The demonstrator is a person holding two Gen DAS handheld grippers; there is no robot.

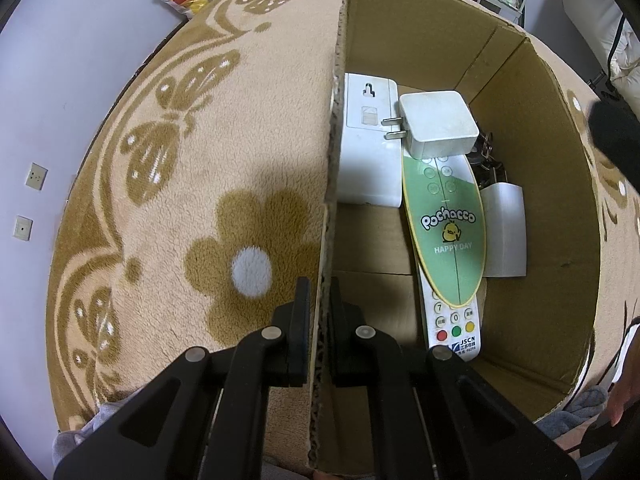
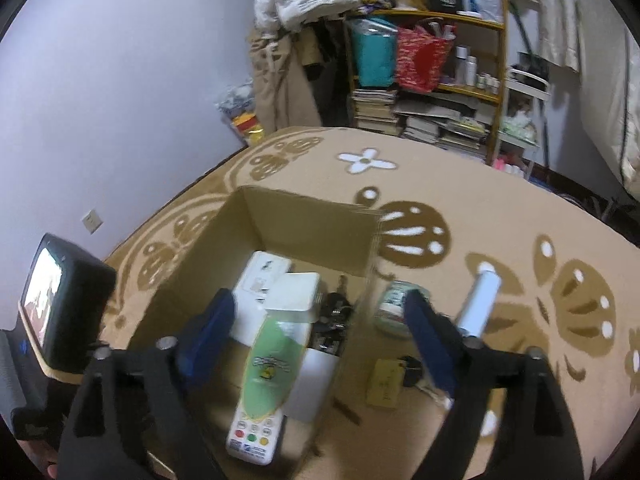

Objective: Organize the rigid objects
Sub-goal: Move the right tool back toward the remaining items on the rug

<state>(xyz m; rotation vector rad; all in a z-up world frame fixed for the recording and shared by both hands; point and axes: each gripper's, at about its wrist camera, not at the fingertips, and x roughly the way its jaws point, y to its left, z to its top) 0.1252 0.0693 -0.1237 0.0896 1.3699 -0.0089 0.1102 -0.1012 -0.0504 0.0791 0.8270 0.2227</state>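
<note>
Left claw (image 1: 320, 300) pinching cardboard box (image 1: 560, 216) wall (remote (image 1: 450, 308) inside), right claw (image 2: 320, 336) spread

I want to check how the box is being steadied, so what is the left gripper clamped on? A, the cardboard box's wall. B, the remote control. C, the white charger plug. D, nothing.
A: the left gripper has its fingers either side of the cardboard box's wall, closed on its edge, while the remote control lies inside untouched.

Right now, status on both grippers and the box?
Left gripper shut on box wall. Right gripper open, empty, above box. Jar, tube outside on carpet.
</note>
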